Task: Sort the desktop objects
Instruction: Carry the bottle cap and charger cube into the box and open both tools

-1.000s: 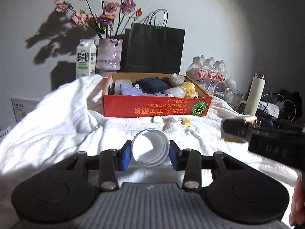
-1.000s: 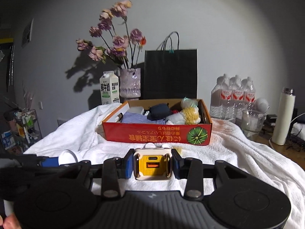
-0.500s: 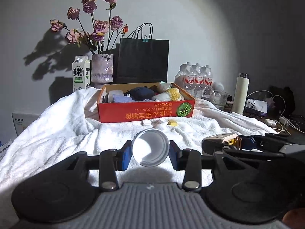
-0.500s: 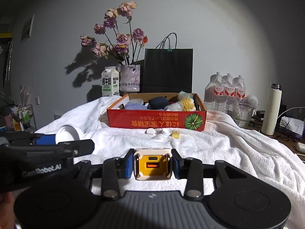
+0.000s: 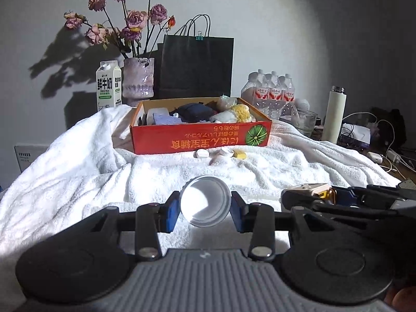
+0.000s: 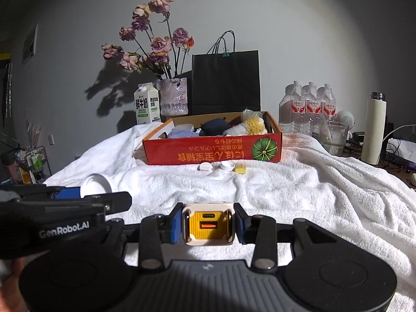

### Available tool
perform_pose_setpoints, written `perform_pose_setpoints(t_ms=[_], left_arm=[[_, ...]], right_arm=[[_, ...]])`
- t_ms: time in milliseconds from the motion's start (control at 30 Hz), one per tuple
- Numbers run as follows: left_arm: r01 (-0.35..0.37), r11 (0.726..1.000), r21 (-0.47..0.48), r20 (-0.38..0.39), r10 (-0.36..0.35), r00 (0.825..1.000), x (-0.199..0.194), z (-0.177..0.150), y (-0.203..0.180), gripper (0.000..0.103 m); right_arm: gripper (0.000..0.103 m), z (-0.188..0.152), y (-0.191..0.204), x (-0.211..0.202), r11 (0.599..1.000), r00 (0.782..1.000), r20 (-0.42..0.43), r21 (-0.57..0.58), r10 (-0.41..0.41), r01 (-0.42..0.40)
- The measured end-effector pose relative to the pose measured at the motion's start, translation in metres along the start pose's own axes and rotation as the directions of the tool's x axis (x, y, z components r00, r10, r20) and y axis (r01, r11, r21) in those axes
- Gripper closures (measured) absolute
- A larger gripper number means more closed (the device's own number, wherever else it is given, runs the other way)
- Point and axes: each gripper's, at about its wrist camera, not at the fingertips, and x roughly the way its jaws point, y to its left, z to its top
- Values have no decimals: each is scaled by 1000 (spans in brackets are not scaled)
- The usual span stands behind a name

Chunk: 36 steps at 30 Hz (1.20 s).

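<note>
left hand-held gripper [image 5: 205, 206]: clamped on a small white cup [image 5: 206, 200], one blue pad on each side of its wall, the open mouth facing the camera; held low above the white towel [image 5: 78, 182] that covers the desk.
right hand-held gripper [image 6: 208, 225]: clamped on a cream and yellow charger [image 6: 208, 223], pads on its two flat sides, the ports facing the camera.
cup handling: likely light, thin-walled and smooth; a hard squeeze could dent it, so the mid-wall hold looks right.
charger handling: likely rigid, dense for its size; the flat sides give a firm hold and little risk of slipping.
destination: red cardboard box [image 6: 213, 153] well ahead of both, already holding soft items; two white caps [image 6: 205, 167] and a yellow piece [image 6: 240, 168] lie just in front of it.
change from earlier frames: the box, the flowers [image 5: 130, 20] and the paper bag [image 5: 197, 67] look farther off and sit higher in both views; both grips look unchanged; the two hand-held grippers now sit side by side.
</note>
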Motion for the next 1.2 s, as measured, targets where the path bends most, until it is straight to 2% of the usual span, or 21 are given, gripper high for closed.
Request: perform_pose_setpoints(t_ms=[133,300,500,600,667,733,833,933,1000,1100,1167,1200], left_arm=[[22,999,-27,13,-22,1000,11,18,11,62],[81,997,-15,42,-80,996,35,62,29,62],[53,999,12,35,-53,998,95,126,50,62],[92,995,-36,-26,-93,995,136,151,61,62],[78,994,-80,-76,-84,994,169,165,67,62],[34,993,-112,-126,-49,991,201,176,70,63],[12,995,-94,-179,-29,983,242,184,70,62],[-42,992,-122,-269,8,963,283,181,76,62],[-50,991,-127,-315,8,949,302,174,77,62],[-70,993,-91,-343,34,939,320,164,72,61],[-82,994,-79,-357,49,933,326,160,70,56],[-76,994,-76,-363,44,931,328,159,68,49]], right_arm=[[65,16,-12,8,999,1000,-2,30,22,-22],[65,63,-39,32,996,997,28,56,73,-74],[65,134,-71,90,995,996,42,49,80,-82],[65,163,-85,136,994,995,-23,57,99,-98],[65,177,-95,172,990,988,-90,88,122,-114],[65,186,-104,209,987,980,-156,122,124,-105],[65,190,-113,255,988,966,-248,147,77,-41],[65,187,-109,289,994,946,-323,110,23,13],[65,181,-104,305,996,936,-352,92,22,11],[65,172,-94,323,999,920,-390,27,-27,41],[65,169,-90,331,999,910,-414,10,-36,44],[65,168,-90,334,999,904,-427,11,-35,44]])
